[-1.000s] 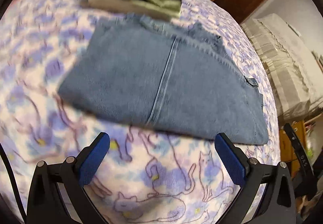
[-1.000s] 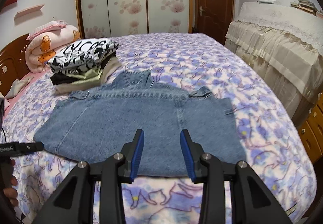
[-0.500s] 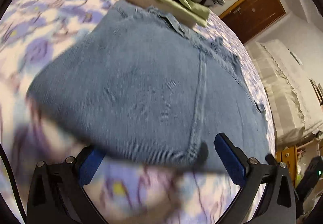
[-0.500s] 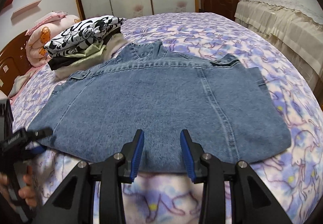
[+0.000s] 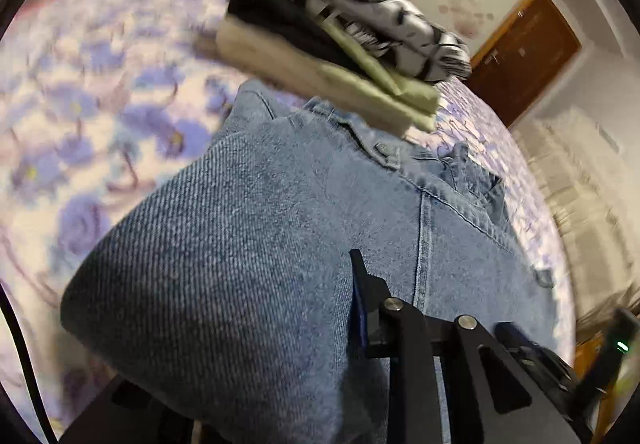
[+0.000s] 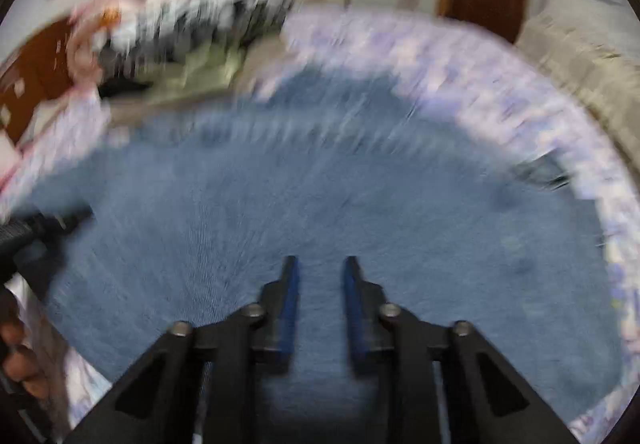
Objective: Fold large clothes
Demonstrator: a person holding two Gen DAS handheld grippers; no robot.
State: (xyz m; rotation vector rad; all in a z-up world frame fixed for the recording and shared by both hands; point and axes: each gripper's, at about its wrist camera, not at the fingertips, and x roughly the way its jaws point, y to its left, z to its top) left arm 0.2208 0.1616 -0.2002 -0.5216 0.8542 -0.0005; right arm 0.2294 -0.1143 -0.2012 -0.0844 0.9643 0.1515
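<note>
- Task item: the denim jacket (image 5: 260, 224) lies flat on the floral bedspread (image 5: 80, 103), collar end away from me and touching the stack of folded clothes (image 5: 340, 55). Its near hem is at both tools.
- Step in hand, as I judge it: taking hold of the near hem at two points, ready for the crosswise fold toward the collar.
- Left gripper (image 5: 328, 296): jaws narrow, having just been closing. A raised bunch of denim sits between them, covers one finger entirely and presses against the blue pad of the other. I read this as a grip on the hem.
- Right gripper (image 6: 318, 272): jaws narrow with a small gap, also just been closing. Denim fills the view under and between the fingers. The picture is smeared, so I cannot tell whether the pads are biting the cloth.
- Next move calls for: confirming the right-hand pinch first. Then I would raise both hems together at equal height, carry them toward the collar and lay them down square, stopping short of the stack so it is not disturbed.
- Risk, as a judgement: denim is heavy and stiff, so a one-sided grip would skew the fold.
- Writing: the top item of the stack carries a black-and-white print, unreadable here. No brand or label is legible on the jacket.
</note>
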